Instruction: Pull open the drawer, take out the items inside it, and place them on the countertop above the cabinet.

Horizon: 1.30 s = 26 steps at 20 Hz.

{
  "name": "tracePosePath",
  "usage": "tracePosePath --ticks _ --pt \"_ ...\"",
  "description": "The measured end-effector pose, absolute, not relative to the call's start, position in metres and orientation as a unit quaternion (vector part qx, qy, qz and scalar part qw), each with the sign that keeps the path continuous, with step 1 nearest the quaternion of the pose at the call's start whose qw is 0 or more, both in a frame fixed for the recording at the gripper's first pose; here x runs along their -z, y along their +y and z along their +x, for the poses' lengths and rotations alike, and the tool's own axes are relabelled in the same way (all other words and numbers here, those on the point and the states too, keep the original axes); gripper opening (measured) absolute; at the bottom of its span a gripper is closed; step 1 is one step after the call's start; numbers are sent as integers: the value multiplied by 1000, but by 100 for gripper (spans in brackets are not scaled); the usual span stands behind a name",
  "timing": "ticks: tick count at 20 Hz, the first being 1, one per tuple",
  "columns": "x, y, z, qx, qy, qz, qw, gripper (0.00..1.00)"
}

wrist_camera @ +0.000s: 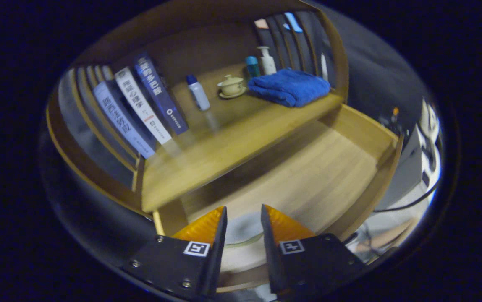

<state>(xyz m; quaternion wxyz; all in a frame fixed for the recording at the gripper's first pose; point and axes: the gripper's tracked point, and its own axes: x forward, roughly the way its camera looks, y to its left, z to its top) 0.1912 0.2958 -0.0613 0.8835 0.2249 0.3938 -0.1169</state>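
now tongs part-open over pulled-out drawer, pale dish between fingers, contact unclear.

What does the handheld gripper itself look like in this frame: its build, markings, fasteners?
The gripper has two wedge-shaped fingers tapering to points, with ribbed outer faces. Each sits on a dark, flat, angular mounting block bearing a small square black-and-white fiducial marker. Silver screw heads dot the blocks. No cables or sleeve are visible.
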Motion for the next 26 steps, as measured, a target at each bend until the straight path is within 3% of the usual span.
tracePosePath --ticks 1,5,13,26 --pt "63 305 191 132 399 271 866 48" --pt "94 309 166 222 450 365 784 48" --pt "121 308 156 294 502 375 722 47" --pt "138 322 164 302 541 435 654 48"
